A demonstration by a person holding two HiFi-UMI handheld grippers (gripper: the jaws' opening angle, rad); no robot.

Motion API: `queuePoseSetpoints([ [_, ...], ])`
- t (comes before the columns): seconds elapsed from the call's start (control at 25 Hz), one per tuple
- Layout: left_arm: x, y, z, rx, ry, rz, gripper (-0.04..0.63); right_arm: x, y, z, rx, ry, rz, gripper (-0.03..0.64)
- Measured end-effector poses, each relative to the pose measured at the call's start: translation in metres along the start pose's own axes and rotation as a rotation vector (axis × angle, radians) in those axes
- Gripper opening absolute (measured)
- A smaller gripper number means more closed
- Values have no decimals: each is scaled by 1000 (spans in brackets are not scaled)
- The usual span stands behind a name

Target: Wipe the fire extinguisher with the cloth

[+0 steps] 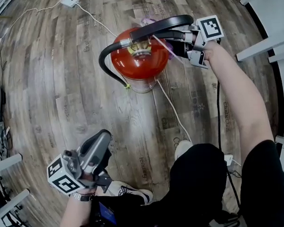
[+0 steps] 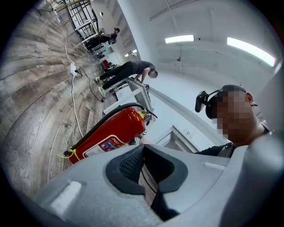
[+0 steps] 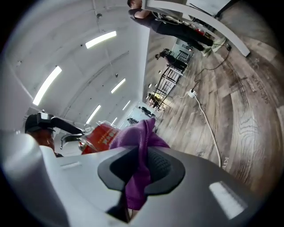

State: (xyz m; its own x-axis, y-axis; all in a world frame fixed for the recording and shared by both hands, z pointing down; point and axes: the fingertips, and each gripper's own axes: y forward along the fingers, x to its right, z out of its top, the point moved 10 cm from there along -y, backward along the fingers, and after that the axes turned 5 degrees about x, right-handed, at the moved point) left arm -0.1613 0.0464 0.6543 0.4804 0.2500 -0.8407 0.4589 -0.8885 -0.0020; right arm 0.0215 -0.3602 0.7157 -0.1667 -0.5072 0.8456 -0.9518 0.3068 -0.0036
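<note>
While its ribbed black pads [image 3: 162,166] pinch a soft purple cloth [image 3: 140,146], the right gripper [image 3: 141,166] hangs just right of the fire extinguisher [image 1: 139,59], a glossy red cylinder with a curved black hose [image 1: 103,58], upright on the far wood-plank floor [image 1: 62,99]. Nearer, at left, the left gripper [image 1: 94,152] has its jaws pressed together, empty. A thin white cable [image 1: 172,107] crosses the boards.

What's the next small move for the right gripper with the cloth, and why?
Probably ease the right gripper sideways until the purple cloth clamped in its jaws presses on the red fire extinguisher. The cloth sits just beside the cylinder's top, and contact isn't clearly visible.
</note>
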Motion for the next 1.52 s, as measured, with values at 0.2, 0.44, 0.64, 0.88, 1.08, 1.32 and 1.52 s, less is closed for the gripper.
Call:
queuePoseSetpoints([
  [0.2,-6,1,0,-12,6,6,-2,44,1,-42,35,78,-84,49],
  [0.44,-8,4,-4,-38,-1,8,-2,107,-5,-102,78,194,-310,49],
  [0.64,-11,-1,-10,-44,1,34,-2,157,-14,-158,92,299,-488,48],
  [0.88,-16,-8,-18,-84,35,92,-2,176,-16,-187,55,306,-636,48],
  [1.08,-19,-4,-21,-91,50,97,-2,175,-18,-186,116,314,-584,48],
  [1.32,-20,7,-19,-103,77,58,-2,114,-33,-167,281,296,-295,48],
  [1.52,-19,23,-18,-130,109,-7,-2,34,-60,-163,383,241,-97,48],
])
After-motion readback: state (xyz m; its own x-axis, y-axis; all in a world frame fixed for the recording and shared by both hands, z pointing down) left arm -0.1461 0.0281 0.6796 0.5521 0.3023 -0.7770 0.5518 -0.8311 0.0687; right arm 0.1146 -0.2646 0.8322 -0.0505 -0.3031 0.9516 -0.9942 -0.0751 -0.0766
